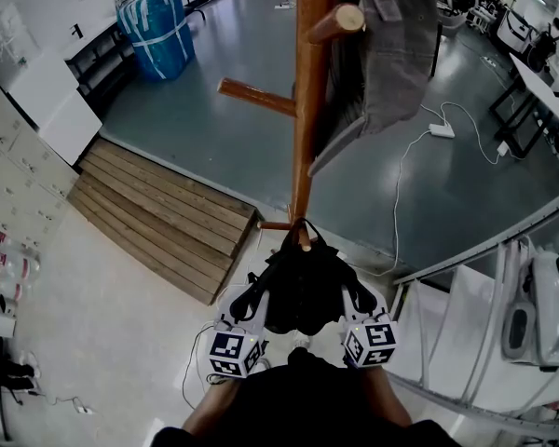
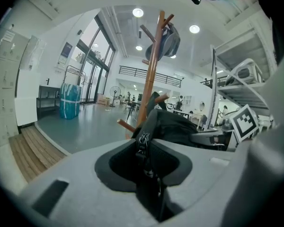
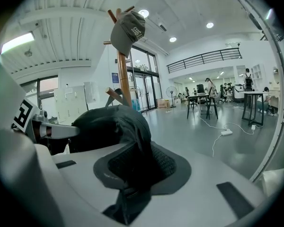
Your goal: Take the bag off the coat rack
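Observation:
A black bag [image 1: 303, 282] hangs low against the wooden coat rack [image 1: 307, 110], its top at a short low peg [image 1: 303, 237]; I cannot tell whether its loop is round the peg. My left gripper [image 1: 250, 303] is shut on the bag's left side and my right gripper [image 1: 358, 298] on its right side. In the left gripper view a zipped edge of the bag [image 2: 175, 126] sits pinched between the jaws of the left gripper [image 2: 144, 150]. In the right gripper view, black fabric of the bag [image 3: 109, 126] is clamped in the right gripper [image 3: 137, 169]. A grey cap [image 1: 396, 54] hangs on an upper peg.
A wooden pallet ramp [image 1: 158, 212] lies left of the rack's base. A blue wrapped bundle [image 1: 158, 31] stands far left. A white power strip [image 1: 441, 130] with its cable lies on the floor at the right. A metal shelf frame [image 1: 466, 277] stands close at right.

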A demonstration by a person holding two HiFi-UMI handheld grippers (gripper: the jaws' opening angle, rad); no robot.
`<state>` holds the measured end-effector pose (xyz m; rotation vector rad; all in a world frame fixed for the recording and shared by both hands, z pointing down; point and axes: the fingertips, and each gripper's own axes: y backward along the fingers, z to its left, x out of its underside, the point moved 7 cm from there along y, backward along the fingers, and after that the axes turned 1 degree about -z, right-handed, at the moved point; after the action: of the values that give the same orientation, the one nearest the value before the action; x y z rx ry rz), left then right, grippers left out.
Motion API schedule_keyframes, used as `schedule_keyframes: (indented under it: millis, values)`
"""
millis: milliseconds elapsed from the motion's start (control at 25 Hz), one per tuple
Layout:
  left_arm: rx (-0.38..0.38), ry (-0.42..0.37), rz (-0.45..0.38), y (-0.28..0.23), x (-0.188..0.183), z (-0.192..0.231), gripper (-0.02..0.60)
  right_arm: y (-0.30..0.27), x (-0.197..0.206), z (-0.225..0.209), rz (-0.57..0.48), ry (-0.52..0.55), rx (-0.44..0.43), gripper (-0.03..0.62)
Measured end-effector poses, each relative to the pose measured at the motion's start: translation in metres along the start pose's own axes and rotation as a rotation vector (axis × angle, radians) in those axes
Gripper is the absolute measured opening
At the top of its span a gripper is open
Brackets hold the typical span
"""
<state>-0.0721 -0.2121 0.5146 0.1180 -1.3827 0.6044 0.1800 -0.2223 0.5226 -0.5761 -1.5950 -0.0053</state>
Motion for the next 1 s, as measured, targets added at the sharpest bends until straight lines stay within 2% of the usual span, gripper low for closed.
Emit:
schedule_keyframes:
  millis: [560,1000]
  values:
    - [0.044,-0.003,-0.016,0.020,-0.001,-0.009,0.089,0.025,0.001,0.013,-0.018,-0.007,0.025,0.084]
    - [0.125,-0.014,-0.030,0.051,0.000,-0.013,0.089,0.060,0.008,0.040,-0.038,-0.020,0.083,0.084]
